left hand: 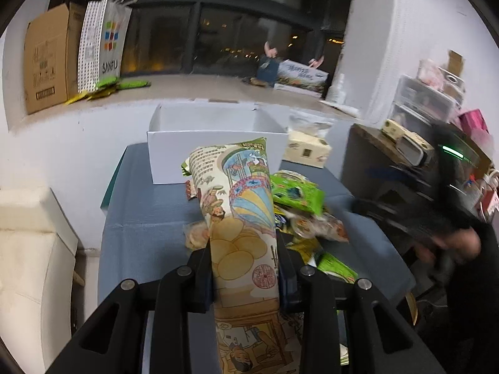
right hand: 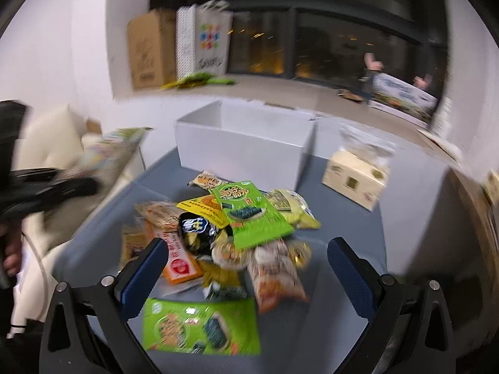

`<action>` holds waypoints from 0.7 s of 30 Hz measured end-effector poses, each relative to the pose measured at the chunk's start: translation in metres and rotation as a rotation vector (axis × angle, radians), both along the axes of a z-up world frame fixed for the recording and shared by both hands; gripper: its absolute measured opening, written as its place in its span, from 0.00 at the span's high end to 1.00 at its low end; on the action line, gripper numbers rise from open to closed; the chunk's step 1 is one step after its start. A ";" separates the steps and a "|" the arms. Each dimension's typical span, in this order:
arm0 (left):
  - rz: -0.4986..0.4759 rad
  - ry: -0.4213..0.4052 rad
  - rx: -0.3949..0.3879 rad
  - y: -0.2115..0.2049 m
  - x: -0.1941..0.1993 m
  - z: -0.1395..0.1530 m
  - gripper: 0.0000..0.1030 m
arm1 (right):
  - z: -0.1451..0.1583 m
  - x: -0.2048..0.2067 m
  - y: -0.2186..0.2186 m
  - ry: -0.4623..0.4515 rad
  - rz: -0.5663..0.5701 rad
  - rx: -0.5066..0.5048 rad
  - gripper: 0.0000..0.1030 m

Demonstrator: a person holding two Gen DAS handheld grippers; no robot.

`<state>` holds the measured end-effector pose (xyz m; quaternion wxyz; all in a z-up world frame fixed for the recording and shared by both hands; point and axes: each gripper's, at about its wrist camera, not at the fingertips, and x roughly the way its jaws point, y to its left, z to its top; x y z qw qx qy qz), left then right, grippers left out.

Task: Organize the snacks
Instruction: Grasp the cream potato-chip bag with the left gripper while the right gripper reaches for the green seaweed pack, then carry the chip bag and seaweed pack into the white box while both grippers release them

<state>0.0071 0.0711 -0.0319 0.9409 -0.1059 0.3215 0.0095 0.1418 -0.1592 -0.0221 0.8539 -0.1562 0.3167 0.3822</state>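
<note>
My left gripper (left hand: 244,268) is shut on a tall cartoon-printed snack bag (left hand: 240,205) and holds it above the blue table, pointing toward the open white box (left hand: 215,155). It shows blurred at the left of the right wrist view (right hand: 118,143). My right gripper (right hand: 246,265) is open and empty above a pile of snack packets (right hand: 237,224). A green seaweed packet (right hand: 252,215) tops the pile and another green packet (right hand: 202,327) lies between the fingers, nearest the camera. The white box (right hand: 243,146) stands behind the pile.
A cream tissue box (right hand: 355,177) stands on the table right of the white box. A cardboard carton (left hand: 50,59) and a shopping bag (left hand: 109,40) are on the window ledge. A white cushion (left hand: 28,249) is left of the table, cluttered shelves (left hand: 421,99) to the right.
</note>
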 end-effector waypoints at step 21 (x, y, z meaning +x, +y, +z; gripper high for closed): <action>0.014 -0.076 -0.014 0.006 -0.021 0.001 0.67 | -0.081 0.097 0.084 0.237 0.190 -0.155 0.34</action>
